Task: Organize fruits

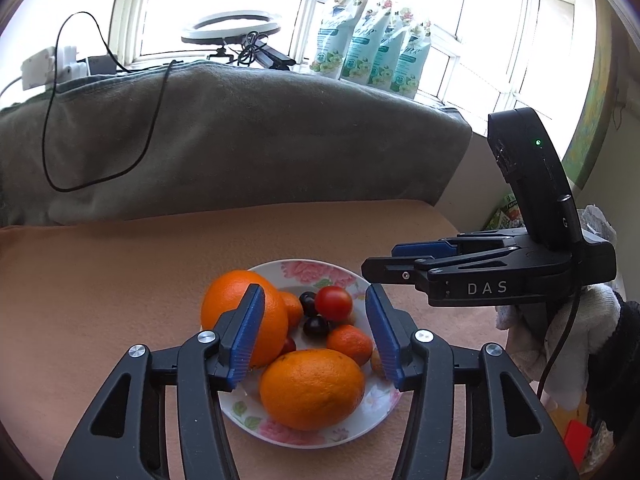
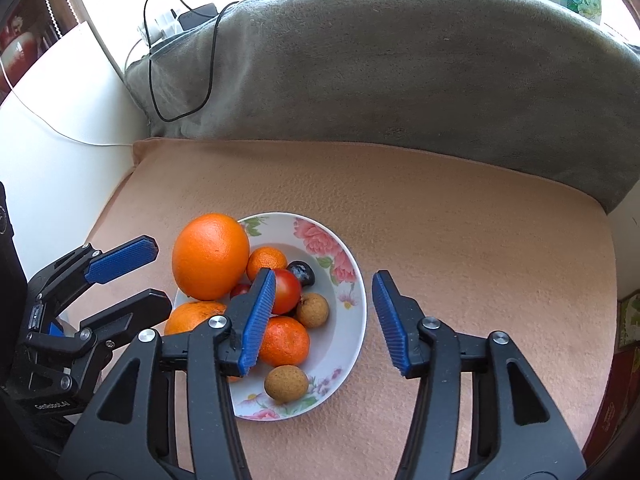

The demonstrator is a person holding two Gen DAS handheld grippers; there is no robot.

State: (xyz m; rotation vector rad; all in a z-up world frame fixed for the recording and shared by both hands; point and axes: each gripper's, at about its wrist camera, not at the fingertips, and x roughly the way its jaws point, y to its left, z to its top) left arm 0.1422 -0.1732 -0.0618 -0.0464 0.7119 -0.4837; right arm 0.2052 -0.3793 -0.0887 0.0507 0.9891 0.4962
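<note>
A floral plate [image 1: 308,270] [image 2: 344,344] on the peach cloth holds two big oranges [image 1: 312,388] [image 2: 210,256], small tangerines [image 1: 349,344] [image 2: 285,340], a red tomato [image 1: 333,303] [image 2: 289,290], dark cherries [image 1: 315,326] [image 2: 301,271] and two brown longans [image 2: 286,383]. My left gripper [image 1: 316,336] is open and empty, hovering above the plate; it also shows at the left of the right wrist view [image 2: 144,276]. My right gripper [image 2: 324,316] is open and empty over the plate's right side; in the left wrist view it [image 1: 384,260] reaches in from the right.
A grey blanket-covered backrest [image 1: 224,136] [image 2: 400,72] with a black cable [image 1: 52,152] rises behind the cloth. Green pouches [image 1: 372,52] and a ring light [image 1: 230,28] stand on the windowsill. A white wall [image 2: 52,168] lies left of the cloth.
</note>
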